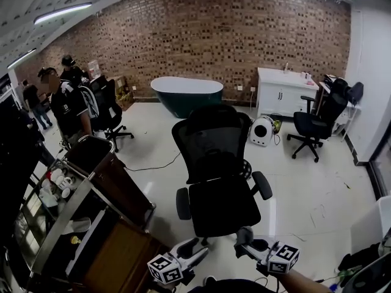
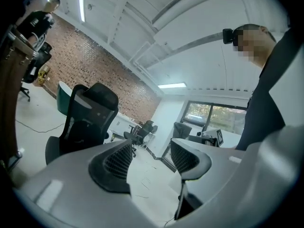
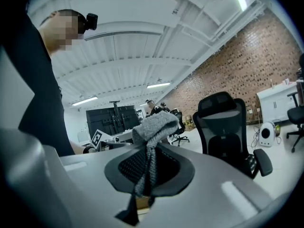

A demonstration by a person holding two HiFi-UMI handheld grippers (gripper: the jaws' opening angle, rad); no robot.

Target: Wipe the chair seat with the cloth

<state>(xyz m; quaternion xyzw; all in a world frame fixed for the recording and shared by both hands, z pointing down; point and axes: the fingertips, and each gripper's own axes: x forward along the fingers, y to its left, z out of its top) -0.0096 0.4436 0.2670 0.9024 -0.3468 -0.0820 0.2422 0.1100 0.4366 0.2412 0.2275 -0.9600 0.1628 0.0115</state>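
While the grey cloth (image 3: 156,124) is clamped between the closed jaws of the right gripper (image 3: 148,167), the left gripper (image 2: 151,153) is held with its jaws apart and nothing between them. The cloth is bunched into a lump beyond the jaw tips. A narrow strip of it is drawn back between the pads, so its long axis is laid along the line of the jaws.

The black chair (image 1: 214,142) is found just ahead of both grippers and apart from them. Its seat (image 1: 225,205) is turned toward the grippers, the backrest is set upright on the far side, and an armrest (image 1: 263,185) is seen at each side of the seat.

The chair is stood on a pale, glossy floor (image 1: 305,188), across which a thin cable (image 1: 159,163) is trailed. Beyond the chair a brick wall (image 1: 201,35) is seen, with a dark green bathtub (image 1: 186,93) and a white cabinet (image 1: 281,90) set against it. A second black chair (image 1: 314,124) is placed well ahead and to the right of the right gripper. To the left of the left gripper a brown cart (image 1: 116,182) is stood, and people (image 1: 67,102) are gathered beyond it.

Black-and-white square markers (image 1: 165,267) are carried on the gripper cubes. Any print elsewhere is too small to be read.
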